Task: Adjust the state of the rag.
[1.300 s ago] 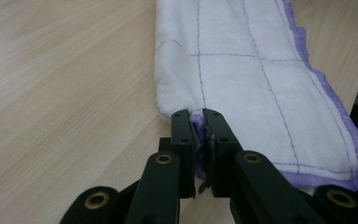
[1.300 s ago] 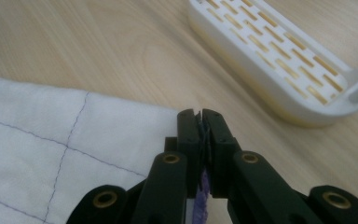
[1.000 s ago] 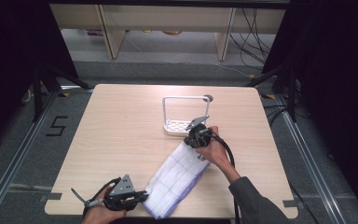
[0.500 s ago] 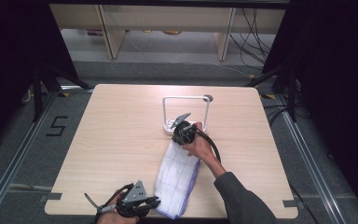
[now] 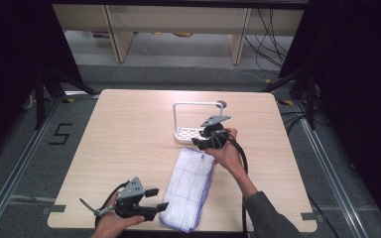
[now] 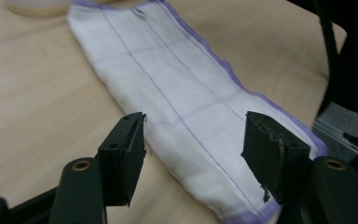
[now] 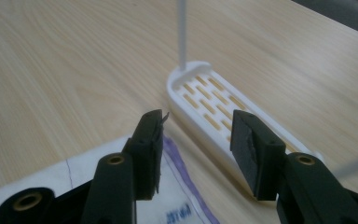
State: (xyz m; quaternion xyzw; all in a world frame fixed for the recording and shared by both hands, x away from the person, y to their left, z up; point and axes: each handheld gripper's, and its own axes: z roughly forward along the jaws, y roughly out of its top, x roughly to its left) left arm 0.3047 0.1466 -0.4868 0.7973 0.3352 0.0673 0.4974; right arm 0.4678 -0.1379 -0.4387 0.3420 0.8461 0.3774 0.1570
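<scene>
Since the earlier frames the right gripper (image 5: 204, 144) is sitting slightly further toward the white rack (image 5: 198, 133), and the left gripper (image 5: 149, 203) is now lying close against the near end of the folded cloth (image 5: 188, 186), having come in from the tabletop's (image 5: 119, 139) front corner. That cloth is lying flat on the tabletop as a long white strip with purple edging and faint grid lines, its long axis running from the person's near edge away toward the rack, slightly angled to the right. In the left gripper view the jaws are standing wide apart, straddling the cloth's (image 6: 191, 107) near end across its width without gripping it, so the strip is stretching away straight ahead of them. In the right gripper view the jaws are also open, moderately wide, hovering over the far corner of the cloth (image 7: 168, 205) with the slotted base of the rack (image 7: 214, 107) just beyond them and the rack's thin upright wire rising behind. Each hand is therefore nearest to its own end of the strip: left at the near short edge, right at the far one beside the rack. Judging from this, the coming move is probably turning on both jaws closing on those opposite ends, so the cloth can be lifted along its length toward the rack's rail.
</scene>
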